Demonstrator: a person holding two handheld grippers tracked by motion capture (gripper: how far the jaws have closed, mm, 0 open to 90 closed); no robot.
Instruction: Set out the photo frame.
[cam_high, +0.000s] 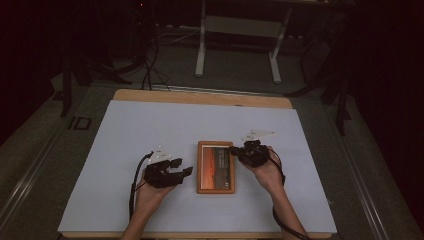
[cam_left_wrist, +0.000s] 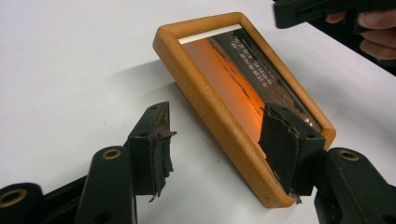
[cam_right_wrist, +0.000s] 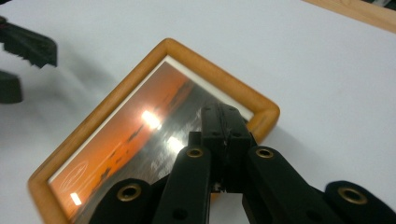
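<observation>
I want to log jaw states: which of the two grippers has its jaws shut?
The right gripper, jaws pressed together over the wooden picture frame's corner. The left gripper stands open astride the frame's near edge.

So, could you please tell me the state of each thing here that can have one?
Wooden picture frame: lying flat on the white sheet, glass side up, sunset picture showing.
Left gripper: jaws open, pointed at the frame's long edge, holding nothing.
Right gripper: jaws shut together with nothing between them, tips over a corner of the frame; whether they touch the glass is unclear.
</observation>
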